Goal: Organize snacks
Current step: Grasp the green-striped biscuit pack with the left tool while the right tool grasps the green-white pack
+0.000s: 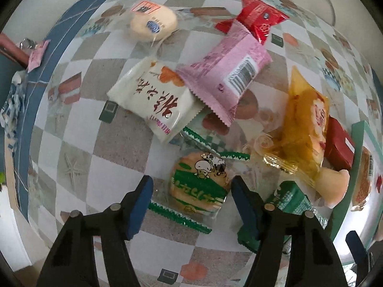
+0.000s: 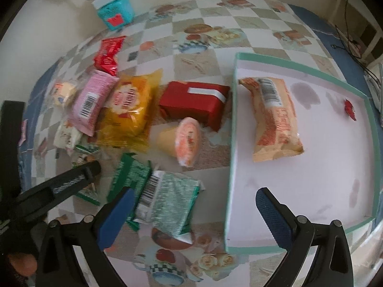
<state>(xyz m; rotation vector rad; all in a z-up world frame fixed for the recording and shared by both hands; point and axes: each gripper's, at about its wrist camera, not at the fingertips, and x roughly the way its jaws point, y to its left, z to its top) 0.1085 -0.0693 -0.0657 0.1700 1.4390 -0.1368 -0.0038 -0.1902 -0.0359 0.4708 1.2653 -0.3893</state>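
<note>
Two grippers work over a checkered tablecloth. The left gripper has its jaws spread wide on either side of a round cracker in a clear wrapper with green print, the blue pads level with it but not pressing it. Just right of that gripper lies a green packet, and beyond it a yellow bag leans over a pale round bun and a red box. Farther ahead a white packet sits under the corner of a pink packet, with a red wrapper touching the pink one's far end and a pale round cake off to the left.

The right gripper also stands open, holding nothing; its left finger hangs over the green packet, its right finger over the tray. That tray has a mint rim and a white floor; one orange-printed packet lies inside, barcode up, and a small red sweet rests near the far wall. The red box sits just beside the tray's left wall. A teal box stands at the far edge of the table.
</note>
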